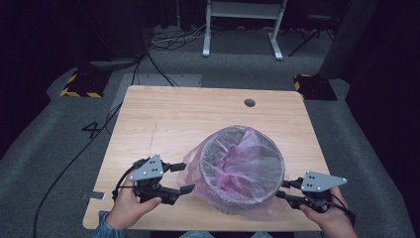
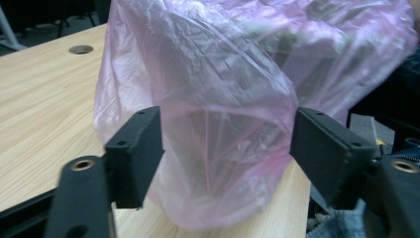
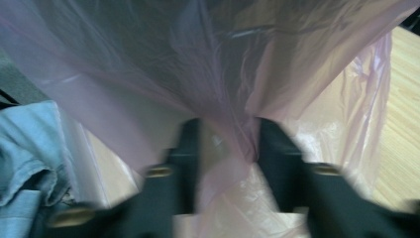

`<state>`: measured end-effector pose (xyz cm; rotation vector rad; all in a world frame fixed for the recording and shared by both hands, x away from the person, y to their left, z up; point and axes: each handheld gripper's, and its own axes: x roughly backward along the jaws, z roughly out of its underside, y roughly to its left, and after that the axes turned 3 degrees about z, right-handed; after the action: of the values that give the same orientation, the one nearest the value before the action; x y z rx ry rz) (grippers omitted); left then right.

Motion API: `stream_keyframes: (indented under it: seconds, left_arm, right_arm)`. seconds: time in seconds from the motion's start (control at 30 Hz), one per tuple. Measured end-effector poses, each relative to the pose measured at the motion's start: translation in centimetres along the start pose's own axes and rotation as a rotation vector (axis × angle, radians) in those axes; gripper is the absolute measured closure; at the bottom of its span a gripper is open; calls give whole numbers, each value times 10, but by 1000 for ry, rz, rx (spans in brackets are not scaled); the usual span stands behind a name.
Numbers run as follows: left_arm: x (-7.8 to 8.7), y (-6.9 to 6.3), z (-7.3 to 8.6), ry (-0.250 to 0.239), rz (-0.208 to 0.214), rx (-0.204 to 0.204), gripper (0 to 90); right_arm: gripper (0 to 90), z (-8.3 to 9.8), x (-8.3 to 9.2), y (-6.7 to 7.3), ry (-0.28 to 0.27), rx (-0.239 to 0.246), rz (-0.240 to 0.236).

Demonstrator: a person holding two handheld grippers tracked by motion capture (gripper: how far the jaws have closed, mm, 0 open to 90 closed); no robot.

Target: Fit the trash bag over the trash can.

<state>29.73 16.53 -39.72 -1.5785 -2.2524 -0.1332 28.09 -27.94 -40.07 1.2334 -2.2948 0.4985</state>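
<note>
Pinching thin pink plastic bag [image 3: 223,148], your right gripper [image 3: 225,144]; left gripper [image 2: 225,153] gapes around it; bag lines grey round bin [image 1: 242,166].

My high view looks forward and down over the whole bench [image 1: 163,114]. Each tool-mounted camera sits very close, facing the pink bag [image 2: 223,99] from opposite sides. All three views share that bag.

A wooden counter [image 1: 163,119] stands on grey carpet [image 1: 44,163], with a round hole [image 1: 249,102] near its far edge. Beyond it, cables [image 1: 171,39] lie by a white frame [image 1: 242,25]. Yellow-black striped blocks [image 1: 79,85] sit at both far corners, and a "4" mark [image 1: 92,130] lies left.
</note>
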Motion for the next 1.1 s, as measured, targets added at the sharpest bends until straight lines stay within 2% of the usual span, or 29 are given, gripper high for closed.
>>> stream_keyframes:
  seconds: [0.03,0.07,0.1,0.13,0.17,0.2,0.23,0.27,0.3,0.33,0.37,0.4,0.43,0.5,0.53,0.6,0.63,0.7,0.77,0.83,0.87,0.9,0.93,0.97,1.0,1.03,1.07,1.1]
  left_arm:
    - [-2,2,0,-2,6,1,372]
    - [-3,4,0,-2,18,0,471]
    - [-7,6,0,10,35,11,504]
    - [-7,6,0,10,35,11,535]
    - [-9,8,1,23,41,9,535]
    - [-11,9,1,38,54,11,675]
    - [-13,9,2,47,71,19,675]
    - [-14,10,2,51,80,19,746]
    - [-17,11,3,73,87,19,875]
    - [-17,11,3,73,87,19,897]
    - [-19,12,3,82,89,21,900]
    - [-21,13,4,92,87,20,900]
    - [-25,16,8,117,69,22,900]
    - [-26,17,10,125,68,29,900]
    - [-28,20,17,146,58,44,900]
    - [-29,22,20,153,53,51,900]
    - [-29,24,27,167,51,72,900]
    - [-29,25,30,183,46,76,900]
    - [-27,26,38,232,4,82,900]
    - [-25,27,40,232,4,89,900]
    - [-22,28,42,222,7,94,900]
    - [-13,27,42,174,-5,107,886]
    - [-13,27,42,174,-5,107,820]
    - [-9,26,40,147,-18,106,820]
    - [-5,26,38,119,-32,96,715]
    - [2,23,32,85,-43,75,586]
    - [2,23,32,85,-43,75,556]
    - [4,18,25,55,-37,50,499]
  right_arm:
    - [891,-1,0,-1,3,3,1]
    - [900,-2,0,-4,6,-2,13]
    - [900,-2,0,-6,16,-3,27]
    - [900,-2,0,-6,16,-3,27]
    - [900,-1,-1,-7,31,-9,32]
    - [900,5,-4,-9,55,-26,30]
    - [900,5,-4,-9,55,-26,30]
    - [900,9,-7,-10,70,-34,30]
    - [900,17,-12,-10,93,-50,23]
    - [900,17,-12,-10,93,-50,23]
    - [900,26,-19,-10,114,-66,13]
    - [900,26,-19,-10,114,-66,13]
    - [900,35,-25,-10,140,-78,10]
    - [900,43,-30,-10,166,-90,7]
    - [900,48,-31,-11,181,-97,6]
    - [900,53,-33,-11,191,-105,2]
    - [900,61,-36,-12,210,-119,-2]
    - [900,64,-37,-12,219,-125,-3]
    - [900,70,-36,-12,235,-137,1]
    - [900,71,-34,-12,232,-138,7]
    - [847,70,-31,-12,222,-139,14]
    - [581,66,-22,-11,153,-135,44]
    - [581,66,-22,-11,153,-135,44]
    - [504,63,-18,-10,135,-138,46]
    - [431,60,-13,-10,114,-130,47]
    - [350,51,-4,-6,62,-109,57]
    - [323,46,0,-4,43,-100,57]
    - [301,40,4,-2,24,-88,58]
